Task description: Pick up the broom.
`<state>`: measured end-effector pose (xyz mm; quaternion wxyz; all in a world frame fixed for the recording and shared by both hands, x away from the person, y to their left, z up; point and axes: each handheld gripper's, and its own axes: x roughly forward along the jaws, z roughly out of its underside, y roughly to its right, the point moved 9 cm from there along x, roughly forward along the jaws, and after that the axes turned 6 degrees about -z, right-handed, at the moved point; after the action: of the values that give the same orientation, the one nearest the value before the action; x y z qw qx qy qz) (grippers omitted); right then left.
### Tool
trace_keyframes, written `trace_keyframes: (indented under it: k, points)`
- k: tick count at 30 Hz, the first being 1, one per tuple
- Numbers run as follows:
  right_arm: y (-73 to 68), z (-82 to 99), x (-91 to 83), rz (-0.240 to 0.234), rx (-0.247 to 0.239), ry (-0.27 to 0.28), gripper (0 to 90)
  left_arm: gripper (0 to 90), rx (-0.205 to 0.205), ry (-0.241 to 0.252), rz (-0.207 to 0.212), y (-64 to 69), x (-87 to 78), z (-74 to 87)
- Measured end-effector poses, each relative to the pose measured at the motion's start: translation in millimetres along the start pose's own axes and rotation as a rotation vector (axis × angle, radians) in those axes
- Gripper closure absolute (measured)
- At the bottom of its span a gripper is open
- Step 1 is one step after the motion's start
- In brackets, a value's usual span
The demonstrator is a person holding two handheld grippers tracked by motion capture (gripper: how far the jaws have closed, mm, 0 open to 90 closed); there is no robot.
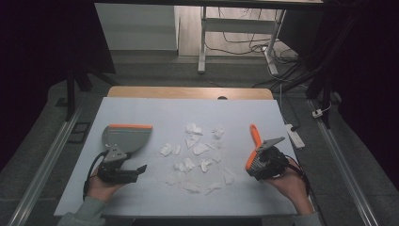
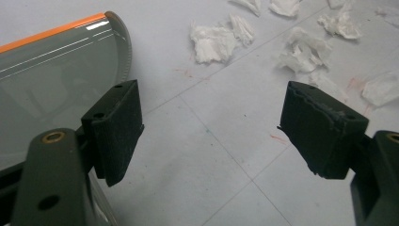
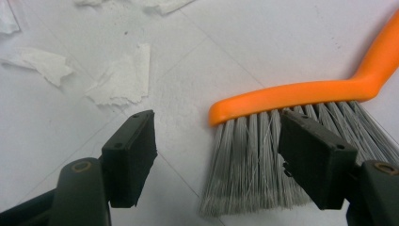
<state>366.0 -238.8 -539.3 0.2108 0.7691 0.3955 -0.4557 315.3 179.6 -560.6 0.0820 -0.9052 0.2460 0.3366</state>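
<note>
Brush (image 3: 291, 94) lies on the table (image 1: 141, 197) just right of my right gripper (image 3: 226, 155), jaws apart and empty, handle pointing away; I'd shift right to straddle it

My dustpan (image 2: 56, 84), far left of my left gripper (image 2: 211, 136), looks like smooth grey plastic with a glossy sheen that catches light streaks, edged by an orange lip. The jaw pads (image 2: 120, 127) there are matt black, faintly rough, the right one frayed at its edge. By my right gripper (image 3: 216, 155) the brush (image 3: 301, 101) has a smooth, slightly shiny orange plastic handle and fine grey bristles. The scraps (image 1: 195, 153) between them are soft white tissue paper, crumpled and torn. The table (image 1: 141, 197) surface is matt pale sheet, lightly scuffed.
</note>
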Motion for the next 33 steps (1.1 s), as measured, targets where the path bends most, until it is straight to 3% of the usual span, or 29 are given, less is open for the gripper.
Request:
trace_keyframes:
  k: [21, 26, 28, 33]
  points:
    - [-7.6, -4.0, 0.0, 0.003, 0.003, 0.033, 28.3, 22.4, 0.011, 0.001, 0.008, 4.0, 0.7, 0.3]
    - [-10.4, -8.9, -0.3, 0.023, -0.005, 0.039, 28.1, 22.4, 0.011, 0.006, 0.009, 5.0, -1.2, 0.3]
    - [-7.9, -11.1, -3.2, 0.05, 0.004, 0.053, 27.8, 22.4, 0.008, 0.009, 0.01, 6.0, -1.7, 0.1]
    - [-3.4, -18.2, -13.1, 0.058, 0.049, 0.083, 27.9, 22.2, 0.008, 0.016, 0.01, 6.9, -2.2, -1.3]
